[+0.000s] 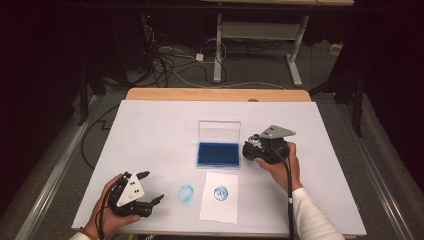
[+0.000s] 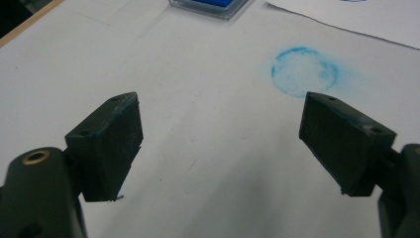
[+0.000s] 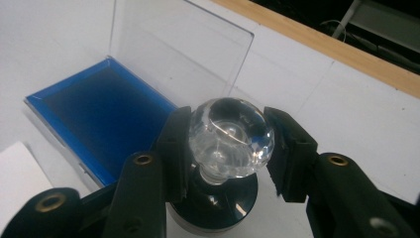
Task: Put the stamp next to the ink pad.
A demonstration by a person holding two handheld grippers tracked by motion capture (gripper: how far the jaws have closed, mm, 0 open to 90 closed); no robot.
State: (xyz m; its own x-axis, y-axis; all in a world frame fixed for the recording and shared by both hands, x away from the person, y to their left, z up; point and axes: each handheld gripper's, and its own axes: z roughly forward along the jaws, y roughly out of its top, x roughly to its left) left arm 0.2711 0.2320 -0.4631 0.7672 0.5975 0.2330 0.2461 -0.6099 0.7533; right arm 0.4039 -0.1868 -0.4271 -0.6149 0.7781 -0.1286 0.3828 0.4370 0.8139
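Note:
A stamp with a clear round knob (image 3: 230,136) and a black base is clamped between the jaws of my right gripper (image 3: 228,148), which is shut on the knob. In the high view my right gripper (image 1: 254,146) is just right of the blue ink pad (image 1: 218,154), whose clear lid (image 1: 219,131) stands open. The ink pad (image 3: 99,119) lies to the left of the stamp in the right gripper view. My left gripper (image 1: 154,186) rests at the front left, open, with nothing between its jaws (image 2: 220,124).
A white sheet of paper (image 1: 220,197) with a round blue print lies in front of the ink pad. A faint blue ring smudge (image 1: 185,194) (image 2: 304,71) marks the white table cover beside it. The wooden table edge (image 1: 215,94) runs along the back.

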